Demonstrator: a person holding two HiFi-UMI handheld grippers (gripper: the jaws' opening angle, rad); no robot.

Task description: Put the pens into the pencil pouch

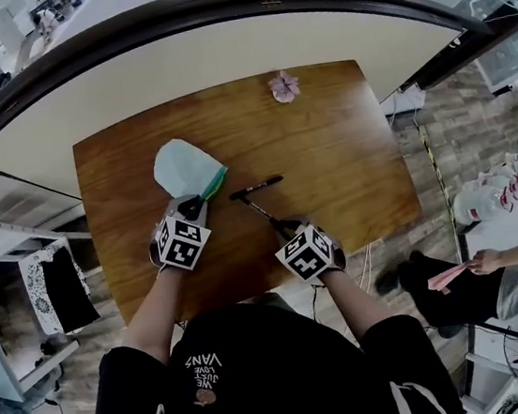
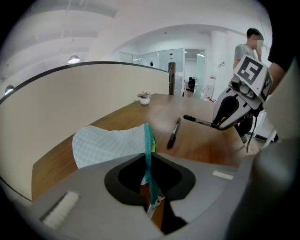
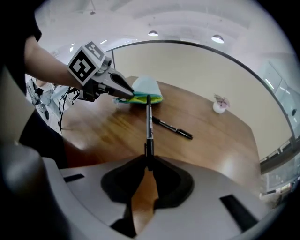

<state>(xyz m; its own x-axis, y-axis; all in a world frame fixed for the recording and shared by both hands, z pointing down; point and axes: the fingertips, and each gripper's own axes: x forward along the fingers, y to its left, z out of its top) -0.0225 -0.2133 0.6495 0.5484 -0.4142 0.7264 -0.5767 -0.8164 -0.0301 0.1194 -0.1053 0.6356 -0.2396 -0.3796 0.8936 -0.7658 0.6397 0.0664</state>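
My left gripper was pinched shut on the pencil pouch by its zipper edge, and my right gripper was clamped on a pen aimed at the mouth. The other pen lay loose on the counter. I figured I should lift that edge so the mouth gaped, then slide the pen in shallow, no jabbing the fabric.

The one legible print is on the chest of the person's black shirt. It is white lettering, upside down in the head view, and the word "VANS" can be read. The smaller lines beside it cannot be read reliably. The left marker cube and right marker cube carry black-and-white square code markers.
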